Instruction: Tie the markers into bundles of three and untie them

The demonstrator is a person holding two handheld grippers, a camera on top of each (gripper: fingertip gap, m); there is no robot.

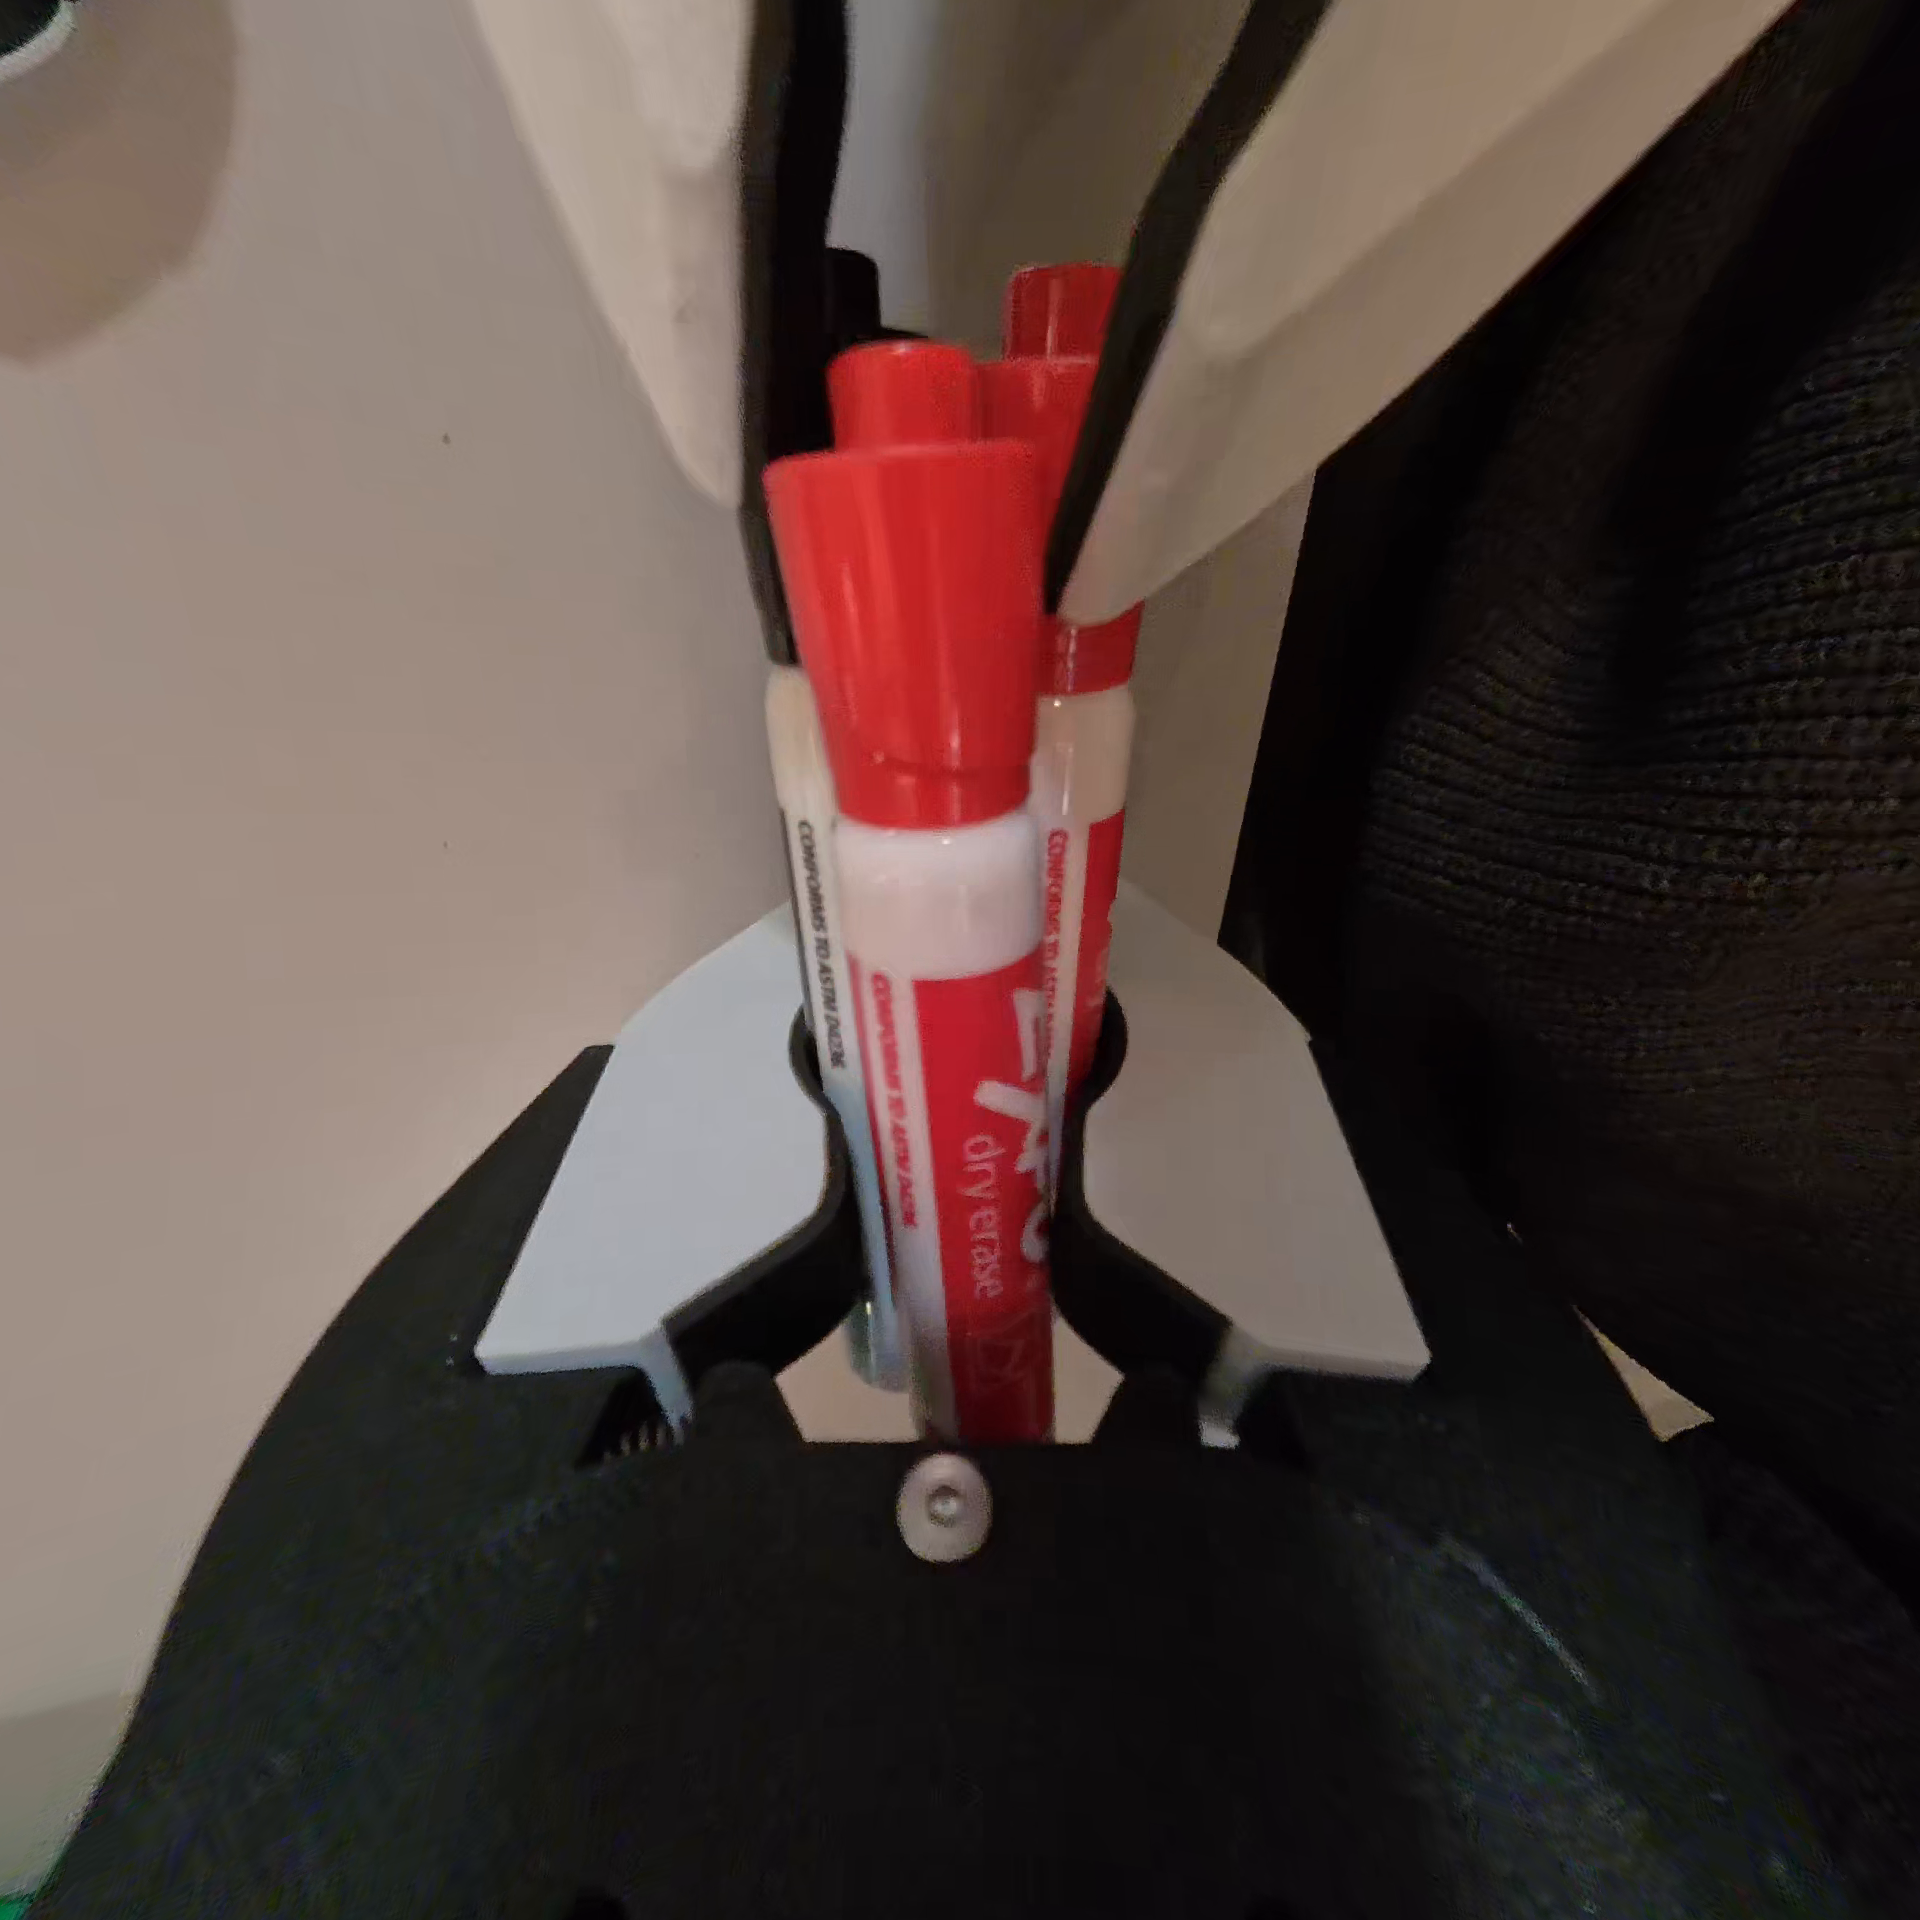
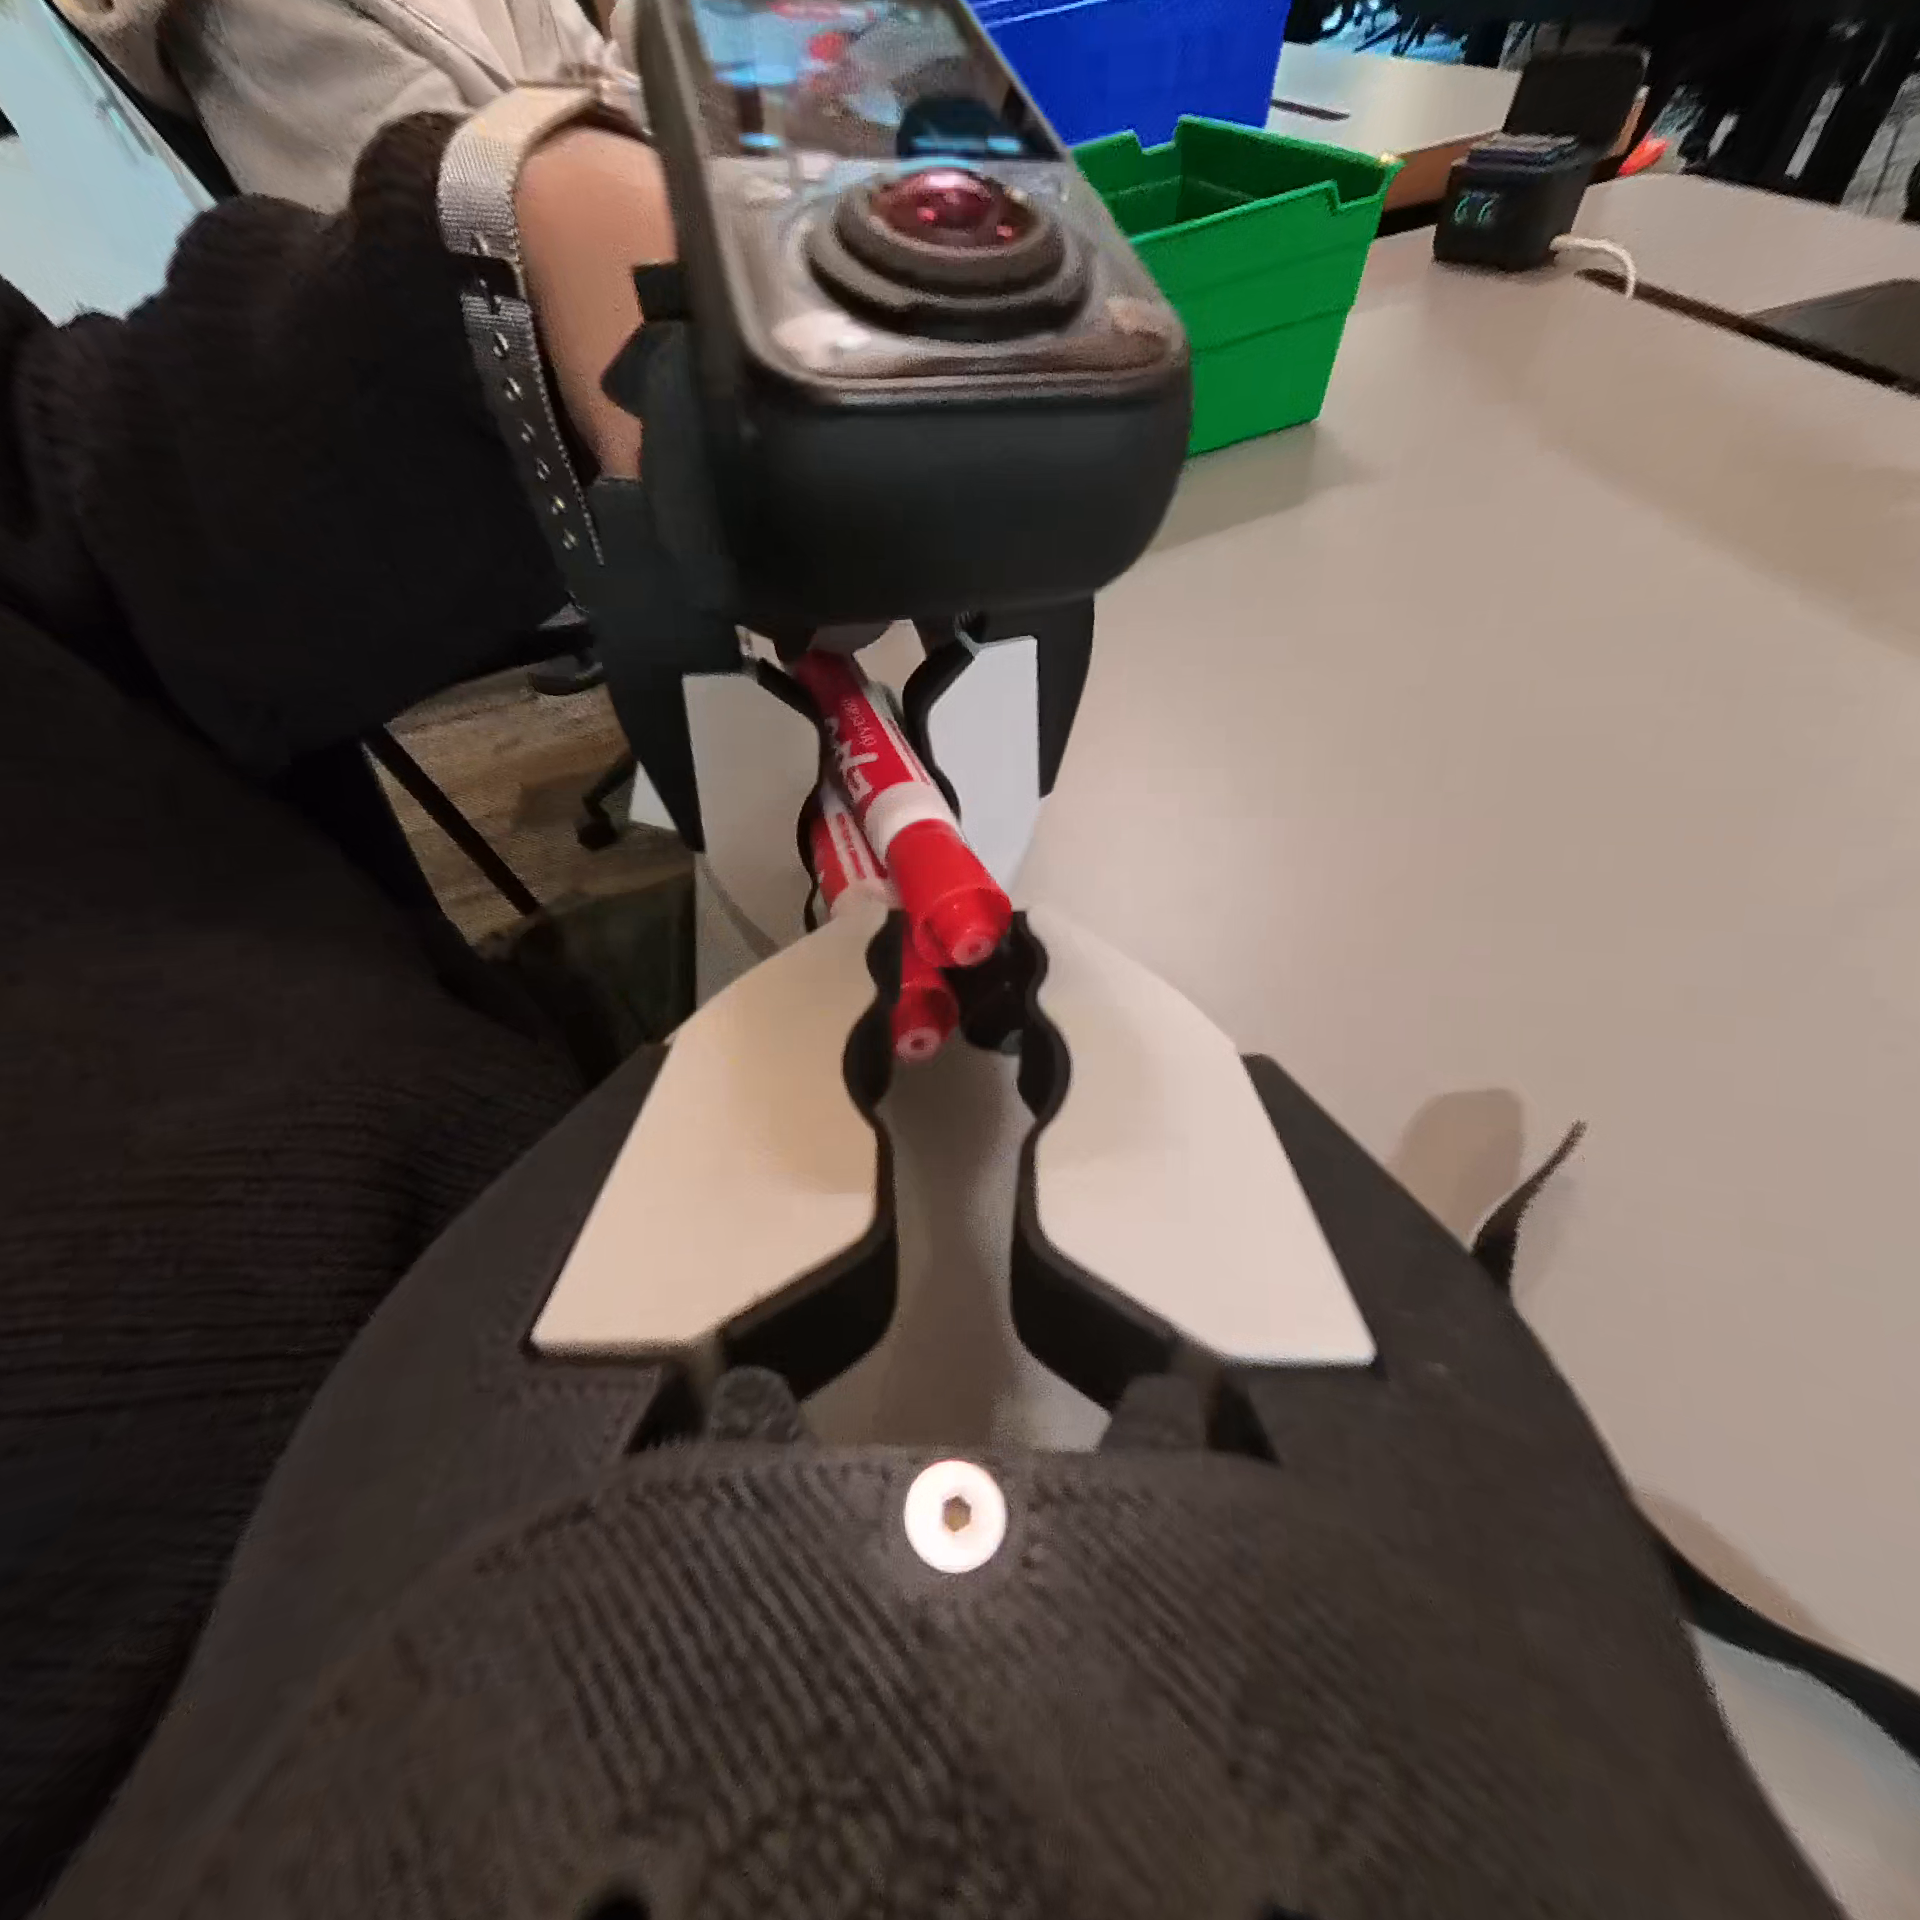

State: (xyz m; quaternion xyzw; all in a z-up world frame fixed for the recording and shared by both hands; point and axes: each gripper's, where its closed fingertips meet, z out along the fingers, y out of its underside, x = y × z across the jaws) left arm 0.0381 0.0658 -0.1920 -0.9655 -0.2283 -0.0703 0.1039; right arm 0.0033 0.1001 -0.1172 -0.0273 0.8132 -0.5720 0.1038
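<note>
A bundle of several dry-erase markers (image 1: 940,1049), most with red caps and white-and-red barrels and one with a black cap (image 1: 850,286), sits between the fingers of my left gripper (image 1: 961,977), which is shut on the barrels. My right gripper (image 2: 956,961) faces it head-on. Its white fingers with black pads (image 1: 1117,395) flank the cap ends and press on the outer markers. In the right wrist view a red cap (image 2: 920,1013) and the black cap (image 2: 987,1003) lie between its fingertips. One red marker (image 2: 935,873) rides above them. The left gripper (image 2: 883,831) shows beyond.
A grey table (image 2: 1507,675) runs to the right. A green bin (image 2: 1257,270), a blue bin (image 2: 1132,52) and a small black box (image 2: 1507,208) stand at the back. A person's black sleeve (image 2: 260,468) fills the left, and dark knit cloth (image 1: 1610,831) is close on the right. Some 9 centimetres of space lies between my two pairs of fingers.
</note>
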